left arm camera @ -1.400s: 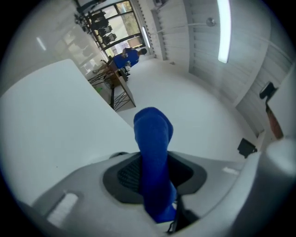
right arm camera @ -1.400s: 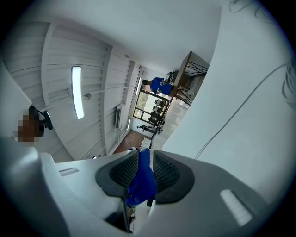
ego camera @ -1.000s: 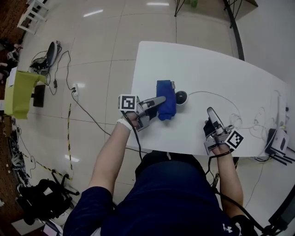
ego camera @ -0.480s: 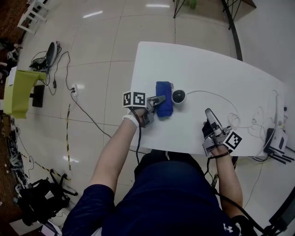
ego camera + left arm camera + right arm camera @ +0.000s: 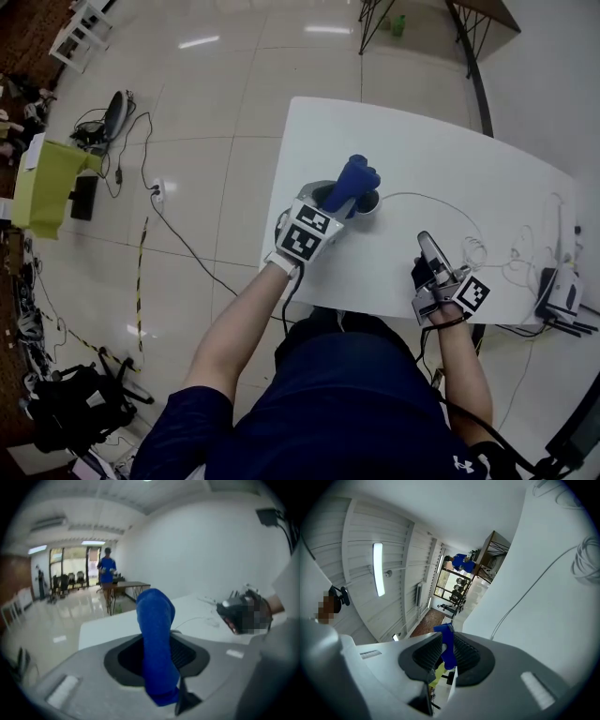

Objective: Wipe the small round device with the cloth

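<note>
My left gripper (image 5: pixel 330 202) is shut on the blue cloth (image 5: pixel 354 180), which is bunched and held up off the white table (image 5: pixel 422 141). In the left gripper view the cloth (image 5: pixel 157 644) stands upright between the jaws. The small round device (image 5: pixel 372 202), dark on a white base, sits just under and behind the cloth and is mostly hidden by it. A thin white cable (image 5: pixel 422 195) runs right from it. My right gripper (image 5: pixel 425 242) rests near the table's front edge, well right of the device. Its jaws stand a narrow slit apart with nothing between them.
A loose coil of white cable (image 5: pixel 483 246) lies beyond the right gripper. Adapters and plugs (image 5: pixel 562 286) sit at the table's right end. The table's left edge (image 5: pixel 274 202) is close to the left hand. Cables and a yellow-green object (image 5: pixel 42 187) lie on the floor.
The left gripper has rolled over and lifted the cloth off the table, carrying it right, over the device. The cloth lay flat left of the device before. The right gripper has stayed put.
</note>
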`<state>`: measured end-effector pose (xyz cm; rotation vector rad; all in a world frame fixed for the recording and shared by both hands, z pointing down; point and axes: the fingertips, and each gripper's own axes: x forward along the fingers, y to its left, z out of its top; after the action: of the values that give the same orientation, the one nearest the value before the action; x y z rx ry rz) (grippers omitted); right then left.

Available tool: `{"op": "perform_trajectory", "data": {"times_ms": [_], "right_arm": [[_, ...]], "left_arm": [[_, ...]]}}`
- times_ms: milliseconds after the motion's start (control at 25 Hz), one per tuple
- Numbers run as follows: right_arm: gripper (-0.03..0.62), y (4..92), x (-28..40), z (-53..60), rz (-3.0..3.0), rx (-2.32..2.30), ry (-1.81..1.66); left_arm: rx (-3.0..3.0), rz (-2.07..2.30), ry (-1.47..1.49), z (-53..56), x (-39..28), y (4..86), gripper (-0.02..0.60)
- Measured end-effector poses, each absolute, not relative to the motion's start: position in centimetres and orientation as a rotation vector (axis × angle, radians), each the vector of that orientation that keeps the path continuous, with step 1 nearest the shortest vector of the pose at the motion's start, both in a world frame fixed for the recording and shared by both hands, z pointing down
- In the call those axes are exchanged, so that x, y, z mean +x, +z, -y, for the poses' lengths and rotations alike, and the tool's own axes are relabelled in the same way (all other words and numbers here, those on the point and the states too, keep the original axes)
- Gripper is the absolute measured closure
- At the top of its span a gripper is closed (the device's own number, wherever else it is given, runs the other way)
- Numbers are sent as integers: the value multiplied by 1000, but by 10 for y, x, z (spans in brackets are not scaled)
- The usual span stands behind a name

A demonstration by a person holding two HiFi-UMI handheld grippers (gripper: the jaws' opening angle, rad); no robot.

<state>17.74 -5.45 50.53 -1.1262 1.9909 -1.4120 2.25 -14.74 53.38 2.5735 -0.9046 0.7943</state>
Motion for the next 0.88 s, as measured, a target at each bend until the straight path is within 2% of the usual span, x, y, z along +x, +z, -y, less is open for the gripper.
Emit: {"op": "perform_trajectory", "data": {"times_ms": [160, 320, 720, 880], "right_arm": [[516, 503, 175, 52, -2007, -1121, -1404], [516, 508, 177, 49, -1998, -1129, -1416], [517, 521, 174, 42, -1991, -1150, -1450], [517, 520, 176, 41, -1986, -1163, -1446]], "left_arm": [[3014, 906, 1068, 112, 45, 517, 434], [3271, 834, 1327, 70, 60, 533, 434], [3157, 403, 1937, 47, 68, 634, 433], [3092, 416, 1929, 52, 70, 627, 433]]}}
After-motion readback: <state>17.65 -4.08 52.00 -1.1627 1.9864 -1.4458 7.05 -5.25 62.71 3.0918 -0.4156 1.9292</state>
